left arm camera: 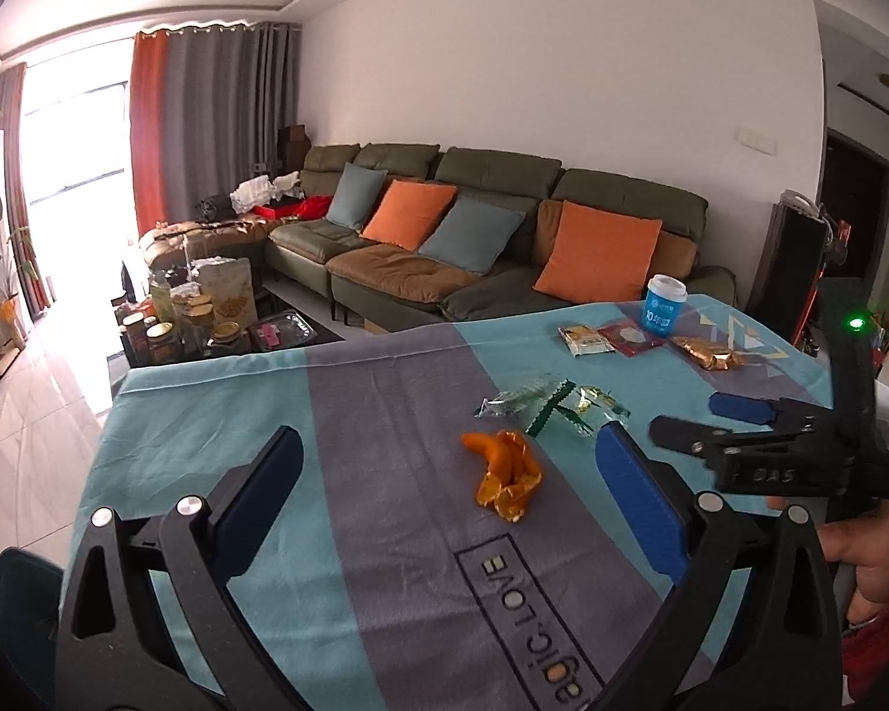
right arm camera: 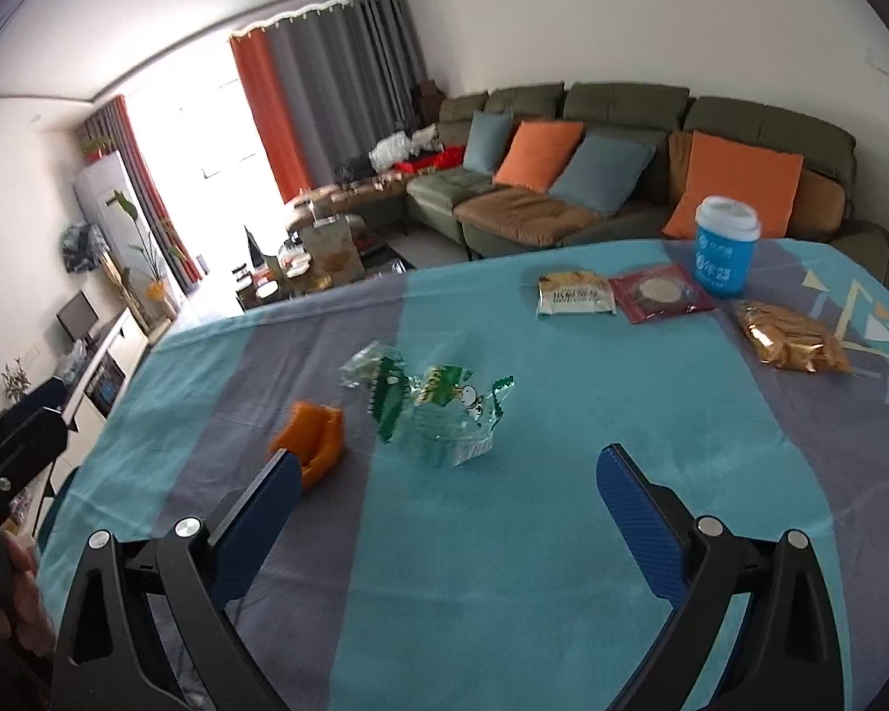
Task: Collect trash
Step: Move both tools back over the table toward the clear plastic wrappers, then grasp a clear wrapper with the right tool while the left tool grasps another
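Teal-and-grey cloth covers the desk (left arm camera: 219,415); nothing collected yet. Left tongs (left arm camera: 447,462) gape wide, empty, framing the orange peel (left arm camera: 507,474) mid-desk. Right tongs (right arm camera: 447,474) also wide and empty, aimed at the crinkled clear-green wrapper (right arm camera: 438,409) just beside the peel. Advice: drop low, straddle each piece fully, close slowly — wrapper is light and springy, peel curled and limp, so pinch the bulk, not an edge.

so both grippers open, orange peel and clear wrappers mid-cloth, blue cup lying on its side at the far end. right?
Not quite: the blue cup stands upright with its white lid on, as the right wrist view shows. The rest holds: left gripper and right gripper open, orange peel and clear wrappers mid-cloth.
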### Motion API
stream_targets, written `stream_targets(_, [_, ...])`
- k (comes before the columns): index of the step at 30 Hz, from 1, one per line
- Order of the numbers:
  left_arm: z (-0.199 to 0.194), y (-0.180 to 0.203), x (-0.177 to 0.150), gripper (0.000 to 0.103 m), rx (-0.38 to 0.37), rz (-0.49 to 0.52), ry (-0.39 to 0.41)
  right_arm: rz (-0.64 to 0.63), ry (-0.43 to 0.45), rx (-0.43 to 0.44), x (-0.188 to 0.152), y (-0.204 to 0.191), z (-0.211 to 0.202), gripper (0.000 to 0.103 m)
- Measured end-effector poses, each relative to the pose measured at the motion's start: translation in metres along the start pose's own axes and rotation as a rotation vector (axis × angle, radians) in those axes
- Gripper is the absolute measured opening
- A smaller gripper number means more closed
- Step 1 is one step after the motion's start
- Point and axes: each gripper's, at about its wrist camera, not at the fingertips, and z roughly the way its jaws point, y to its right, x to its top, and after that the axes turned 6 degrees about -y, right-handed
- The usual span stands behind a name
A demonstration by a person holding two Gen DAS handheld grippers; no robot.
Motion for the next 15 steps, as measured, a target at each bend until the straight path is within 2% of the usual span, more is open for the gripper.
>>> stream_targets(2, [0.014, 0.0, 0.004, 0.097, -0.007, 0.004, -0.012, 0.012, -0.026, 0.02, 0.007, 0.003, 0.014, 0.096])
stream_targets(9, [0.054, 0.005, 0.025, 0.097, -0.037, 0.023, -0.032, 0.01, -0.102, 0.004, 0.025, 0.006, 0.053, 0.095])
stream_targets(12, [0.067, 0.01, 0.03, 0.097, -0.044, 0.031, -0.04, 0.004, -0.127, 0.02, 0.028, 0.004, 0.065, 0.089])
stream_targets(15, [0.082, 0.013, 0.034, 0.097, -0.053, 0.043, -0.052, 0.009, -0.156, 0.032, 0.03, 0.006, 0.076, 0.079])
